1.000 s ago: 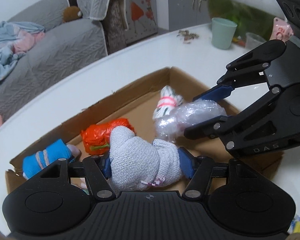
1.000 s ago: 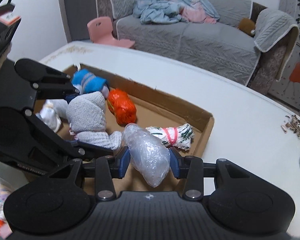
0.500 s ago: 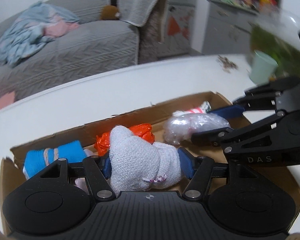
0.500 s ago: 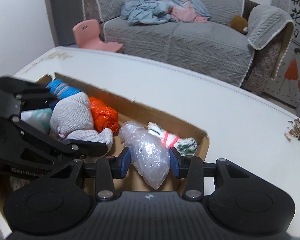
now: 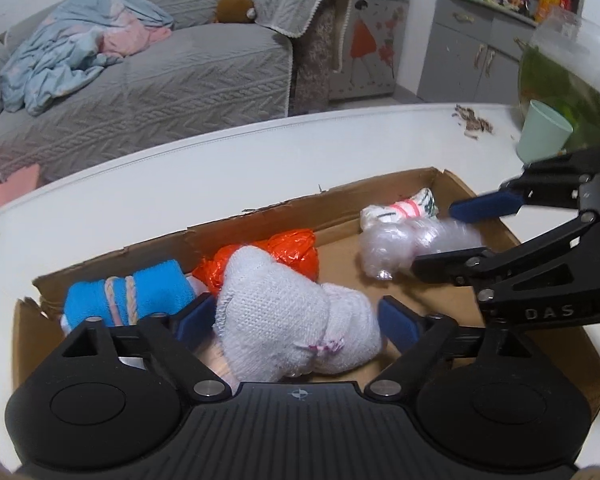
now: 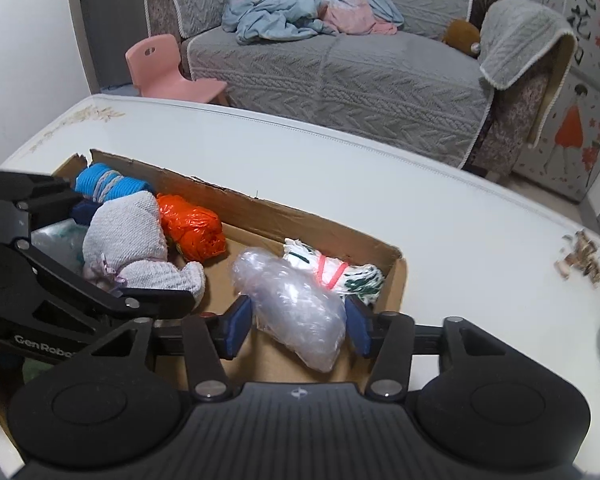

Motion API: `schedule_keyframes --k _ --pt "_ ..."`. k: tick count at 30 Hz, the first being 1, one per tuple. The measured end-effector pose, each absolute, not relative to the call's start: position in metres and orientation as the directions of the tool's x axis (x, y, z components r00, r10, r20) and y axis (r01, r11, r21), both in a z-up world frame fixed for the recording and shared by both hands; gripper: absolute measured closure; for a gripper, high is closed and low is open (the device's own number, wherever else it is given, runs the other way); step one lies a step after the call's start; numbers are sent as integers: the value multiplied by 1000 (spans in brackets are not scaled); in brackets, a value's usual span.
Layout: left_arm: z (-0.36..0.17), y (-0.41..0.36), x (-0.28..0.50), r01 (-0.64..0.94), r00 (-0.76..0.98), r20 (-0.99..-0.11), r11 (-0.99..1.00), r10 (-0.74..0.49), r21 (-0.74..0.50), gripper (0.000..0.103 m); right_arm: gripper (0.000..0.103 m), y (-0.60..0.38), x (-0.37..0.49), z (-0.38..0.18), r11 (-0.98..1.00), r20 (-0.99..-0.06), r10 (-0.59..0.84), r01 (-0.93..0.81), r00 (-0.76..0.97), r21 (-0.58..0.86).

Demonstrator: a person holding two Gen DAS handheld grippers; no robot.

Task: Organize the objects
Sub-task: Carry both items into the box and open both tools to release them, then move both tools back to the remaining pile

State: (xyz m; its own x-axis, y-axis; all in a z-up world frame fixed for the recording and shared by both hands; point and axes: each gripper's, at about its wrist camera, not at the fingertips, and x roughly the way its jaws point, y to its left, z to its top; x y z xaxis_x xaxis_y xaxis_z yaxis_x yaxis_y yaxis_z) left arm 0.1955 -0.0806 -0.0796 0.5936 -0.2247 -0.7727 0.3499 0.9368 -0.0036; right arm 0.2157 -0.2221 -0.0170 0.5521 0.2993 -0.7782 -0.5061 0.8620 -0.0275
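White table (image 6: 260,160), both grippers spread, grey bundle (image 5: 292,316) and plastic bundle (image 6: 292,304) loose between.

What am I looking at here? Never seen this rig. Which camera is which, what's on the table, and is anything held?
There is no robot: a person holds a two-finger gripper in each hand, and each carries a fisheye camera looking along its fingers. The black shape at the bottom of each picture is that gripper's own body.

The left wrist view shows the left gripper, with the right one entering from the side. The right wrist view shows the right gripper.

On the white table sits a shallow cardboard box with a green cup beyond it. In the box lie a blue bundle, an orange bundle and a white-green bundle.

The left jaws straddle a grey knitted bundle and the right jaws a clear plastic bundle. Both look open, not clamped.
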Motion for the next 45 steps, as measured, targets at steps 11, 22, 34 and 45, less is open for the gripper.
schedule_keyframes --k 11,22,34,45 --pt "-68 -84 194 407 573 -768 913 -286 -36 4 44 -226 215 -2 854 -785 295 -519 544 -39" --pt "-68 -105 183 546 525 -818 831 -237 109 0 34 -212 211 -8 771 -823 294 -629 486 -96" --pt "-66 -102 180 546 515 -825 831 -231 109 0 33 -204 207 -9 750 -845 269 -651 462 -117" --pt "-52 -97 167 535 520 -821 839 -234 100 0 27 -202 196 -2 745 -846 265 -655 462 -124"
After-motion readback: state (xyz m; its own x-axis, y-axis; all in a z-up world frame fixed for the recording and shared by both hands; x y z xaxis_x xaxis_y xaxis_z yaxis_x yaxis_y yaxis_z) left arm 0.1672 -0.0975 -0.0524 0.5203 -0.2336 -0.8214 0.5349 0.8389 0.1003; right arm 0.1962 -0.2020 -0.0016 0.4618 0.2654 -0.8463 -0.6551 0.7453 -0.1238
